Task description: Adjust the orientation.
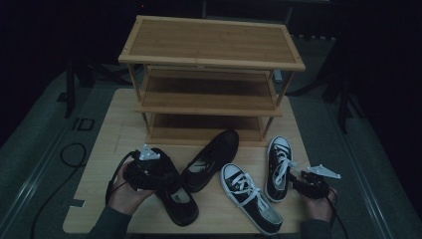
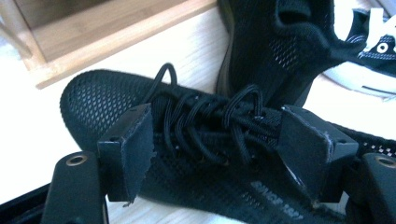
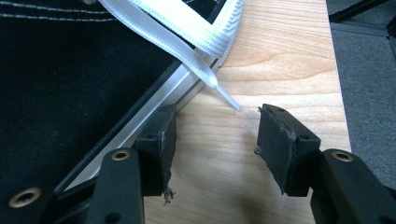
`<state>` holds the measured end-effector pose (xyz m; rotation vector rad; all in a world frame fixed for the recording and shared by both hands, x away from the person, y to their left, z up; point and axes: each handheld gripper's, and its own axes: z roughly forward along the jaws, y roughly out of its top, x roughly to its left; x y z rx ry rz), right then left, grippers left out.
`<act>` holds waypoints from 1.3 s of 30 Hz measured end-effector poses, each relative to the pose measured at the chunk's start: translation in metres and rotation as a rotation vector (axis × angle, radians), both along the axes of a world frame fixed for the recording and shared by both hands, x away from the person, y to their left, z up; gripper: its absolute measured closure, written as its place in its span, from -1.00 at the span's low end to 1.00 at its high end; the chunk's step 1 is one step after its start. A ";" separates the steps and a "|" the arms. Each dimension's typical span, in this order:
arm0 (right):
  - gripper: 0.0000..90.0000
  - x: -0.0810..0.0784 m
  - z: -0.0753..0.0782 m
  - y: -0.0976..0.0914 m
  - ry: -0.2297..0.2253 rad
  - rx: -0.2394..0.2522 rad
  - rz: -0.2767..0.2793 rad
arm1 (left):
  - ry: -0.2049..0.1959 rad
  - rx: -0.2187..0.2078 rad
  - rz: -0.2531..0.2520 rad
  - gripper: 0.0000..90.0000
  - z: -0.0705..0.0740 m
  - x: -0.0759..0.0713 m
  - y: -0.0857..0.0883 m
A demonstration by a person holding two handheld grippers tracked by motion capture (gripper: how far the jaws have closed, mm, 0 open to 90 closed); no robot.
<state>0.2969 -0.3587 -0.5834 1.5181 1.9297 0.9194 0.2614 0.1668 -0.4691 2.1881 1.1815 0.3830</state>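
**Two grippers resting among four shoes in front of a bamboo rack**

A three-shelf bamboo shoe rack [image 1: 211, 74] is standing at the far side of the wooden table [image 1: 119, 124], its shelves sitting bare. In front of it, two black mesh shoes are lying close together: the left one [image 1: 171, 191] is pointing its toe away from the person, and the other mesh shoe [image 1: 211, 159] is angling toward the rack just beside it. To the right, a pair of black canvas sneakers with white laces is lying near the table edge, one [image 1: 251, 204] slanting, the other [image 1: 277, 169] lying straighter.

The left gripper [image 1: 149, 172] is hovering over the left mesh shoe [image 2: 196, 154], its jaws standing spread on either side of the laces [image 2: 210, 123], pads not pressing.

The right gripper [image 1: 311, 184] is sitting just beside the straighter sneaker, jaws standing apart over bare wood, with a white lace tip [image 3: 224, 95] lying between them, untouched.
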 end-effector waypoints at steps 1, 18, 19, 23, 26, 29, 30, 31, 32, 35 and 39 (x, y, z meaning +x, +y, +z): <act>0.03 0.000 0.000 0.000 0.000 0.000 -0.001 | 0.004 0.002 0.003 -0.38 0.000 -0.001 0.000; 0.01 0.000 0.000 0.000 0.001 -0.001 -0.004 | 0.088 0.056 -0.070 0.84 -0.009 -0.005 0.004; 0.01 0.000 0.000 0.000 0.001 -0.001 -0.004 | 0.081 0.055 -0.060 0.85 -0.008 -0.005 0.007; 0.01 0.000 0.000 0.000 0.001 0.000 -0.004 | 0.035 0.082 -0.001 0.87 -0.005 -0.003 0.020; 0.01 0.000 0.000 0.000 0.001 -0.001 -0.004 | 0.007 0.093 0.052 0.88 -0.005 -0.001 0.030; 0.01 0.000 0.000 0.000 0.001 0.000 -0.004 | 0.002 0.100 0.077 0.86 -0.005 -0.001 0.034; 0.01 0.000 0.000 0.000 0.001 0.000 -0.004 | 0.012 0.099 0.066 0.83 -0.005 -0.001 0.034; 0.01 0.000 0.000 0.000 0.001 0.000 -0.005 | 0.034 0.105 0.047 0.73 -0.006 0.000 0.032; 0.01 0.000 0.000 0.000 0.001 0.000 -0.005 | 0.046 0.129 0.033 0.63 -0.008 -0.001 0.031; 0.00 0.000 0.000 0.000 0.002 0.001 -0.005 | 0.078 0.141 0.027 0.49 -0.012 0.001 0.030; 0.00 0.000 0.000 0.000 0.002 0.001 -0.005 | 0.105 0.160 0.029 0.54 -0.019 0.004 0.030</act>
